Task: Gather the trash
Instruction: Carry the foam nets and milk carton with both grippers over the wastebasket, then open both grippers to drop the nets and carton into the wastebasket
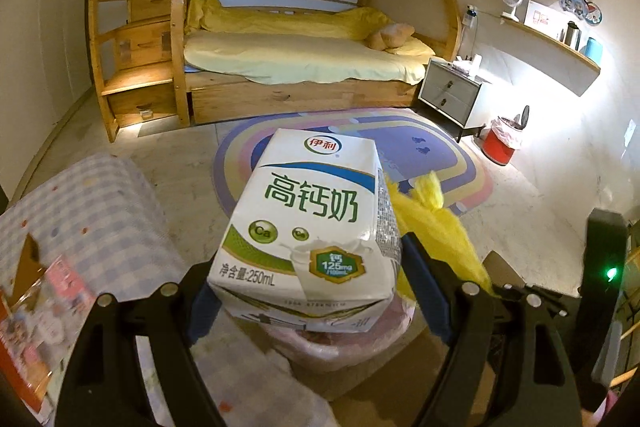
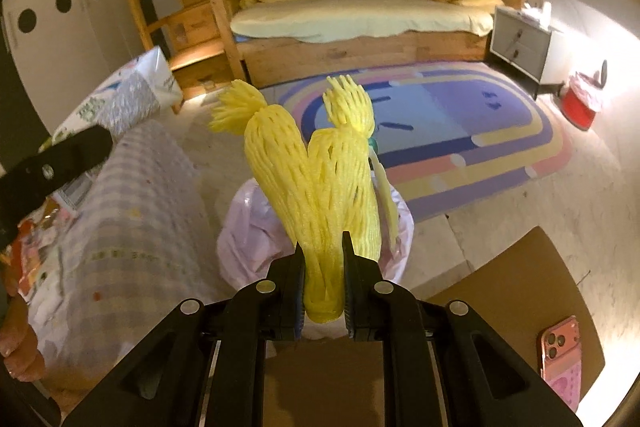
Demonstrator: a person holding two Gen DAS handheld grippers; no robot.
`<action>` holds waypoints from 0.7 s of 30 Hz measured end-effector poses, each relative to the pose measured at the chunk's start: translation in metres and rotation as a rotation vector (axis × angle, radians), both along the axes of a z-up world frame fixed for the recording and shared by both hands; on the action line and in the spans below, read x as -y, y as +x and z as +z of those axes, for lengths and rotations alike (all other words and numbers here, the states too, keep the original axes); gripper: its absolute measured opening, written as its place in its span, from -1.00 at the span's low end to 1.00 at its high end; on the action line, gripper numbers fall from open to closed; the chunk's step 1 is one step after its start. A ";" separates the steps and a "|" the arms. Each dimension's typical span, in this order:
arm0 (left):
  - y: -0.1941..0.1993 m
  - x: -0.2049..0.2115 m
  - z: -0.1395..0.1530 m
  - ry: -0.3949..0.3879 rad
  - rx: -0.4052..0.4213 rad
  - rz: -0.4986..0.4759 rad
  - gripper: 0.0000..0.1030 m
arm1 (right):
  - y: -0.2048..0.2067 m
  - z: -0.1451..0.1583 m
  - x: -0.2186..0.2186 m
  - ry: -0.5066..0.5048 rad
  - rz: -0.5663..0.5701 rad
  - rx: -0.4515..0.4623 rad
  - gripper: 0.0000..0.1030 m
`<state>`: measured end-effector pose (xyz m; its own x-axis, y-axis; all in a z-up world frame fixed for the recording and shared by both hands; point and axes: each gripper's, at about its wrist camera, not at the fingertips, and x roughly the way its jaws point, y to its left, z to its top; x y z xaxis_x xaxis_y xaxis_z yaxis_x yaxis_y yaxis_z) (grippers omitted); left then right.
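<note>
My left gripper point(image 1: 308, 291) is shut on a white and green 250 mL milk carton point(image 1: 312, 223) and holds it above a bin lined with a pink bag point(image 1: 340, 343). My right gripper point(image 2: 323, 267) is shut on a folded yellow foam fruit net point(image 2: 320, 179) and holds it over the same pink-lined bin point(image 2: 248, 239). The net also shows in the left wrist view point(image 1: 436, 227), to the right of the carton. The carton point(image 2: 120, 99) and the left gripper's finger show at the left of the right wrist view.
A checked cloth-covered table point(image 1: 92, 211) with packaging lies at left. A cardboard sheet point(image 2: 520, 291) with a pink phone point(image 2: 560, 351) lies at right. A rainbow rug point(image 2: 440, 131), a wooden bunk bed point(image 1: 304, 67), a grey nightstand point(image 1: 448, 95) and a red bin point(image 1: 500, 147) stand beyond.
</note>
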<state>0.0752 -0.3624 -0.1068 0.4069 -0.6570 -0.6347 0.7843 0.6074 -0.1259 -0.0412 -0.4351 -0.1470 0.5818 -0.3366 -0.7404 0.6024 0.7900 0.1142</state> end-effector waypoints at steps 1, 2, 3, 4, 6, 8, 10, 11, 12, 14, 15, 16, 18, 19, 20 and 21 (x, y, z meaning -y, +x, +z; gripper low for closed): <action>0.003 0.005 -0.003 0.001 -0.004 -0.002 0.54 | 0.004 -0.005 0.005 0.005 0.001 -0.004 -0.70; 0.003 0.009 -0.005 0.001 -0.007 -0.005 0.54 | 0.007 -0.009 0.008 0.006 0.002 -0.009 -0.70; 0.007 0.015 -0.007 0.001 -0.009 -0.006 0.54 | 0.011 -0.014 0.011 0.004 0.004 -0.017 -0.70; 0.010 0.017 -0.008 0.000 -0.012 -0.009 0.55 | 0.016 -0.020 0.015 0.007 0.004 -0.027 -0.69; 0.014 0.022 -0.010 -0.008 -0.022 -0.013 0.55 | 0.022 -0.028 0.020 0.026 0.006 -0.029 -0.64; 0.018 0.024 -0.011 -0.018 -0.032 -0.014 0.61 | 0.028 -0.035 0.024 0.033 0.014 -0.030 -0.53; 0.020 0.022 -0.009 -0.020 -0.031 0.001 0.74 | 0.031 -0.041 0.027 0.037 0.018 -0.029 0.06; 0.020 0.020 -0.009 -0.023 -0.028 0.007 0.74 | 0.031 -0.043 0.029 0.038 0.014 -0.031 0.10; 0.021 0.016 -0.008 -0.021 -0.025 0.015 0.74 | 0.030 -0.044 0.028 0.039 0.016 -0.028 0.10; 0.022 0.008 -0.006 -0.017 -0.022 0.033 0.74 | 0.027 -0.042 0.025 0.038 0.014 -0.032 0.10; 0.022 0.003 -0.005 -0.013 -0.018 0.046 0.74 | 0.023 -0.040 0.023 0.040 0.014 -0.028 0.10; 0.023 -0.002 -0.003 -0.011 -0.015 0.062 0.74 | 0.021 -0.039 0.022 0.042 0.014 -0.027 0.10; 0.022 -0.015 0.001 -0.010 -0.021 0.088 0.74 | 0.016 -0.033 0.020 0.047 0.012 -0.021 0.10; 0.019 -0.023 0.003 -0.003 -0.016 0.104 0.74 | 0.011 -0.028 0.018 0.053 0.010 -0.011 0.10; 0.018 -0.029 0.005 0.000 -0.009 0.113 0.74 | 0.007 -0.023 0.017 0.055 0.011 -0.001 0.10; 0.013 -0.040 0.007 0.003 0.006 0.122 0.74 | 0.003 -0.018 0.012 0.054 0.017 0.008 0.10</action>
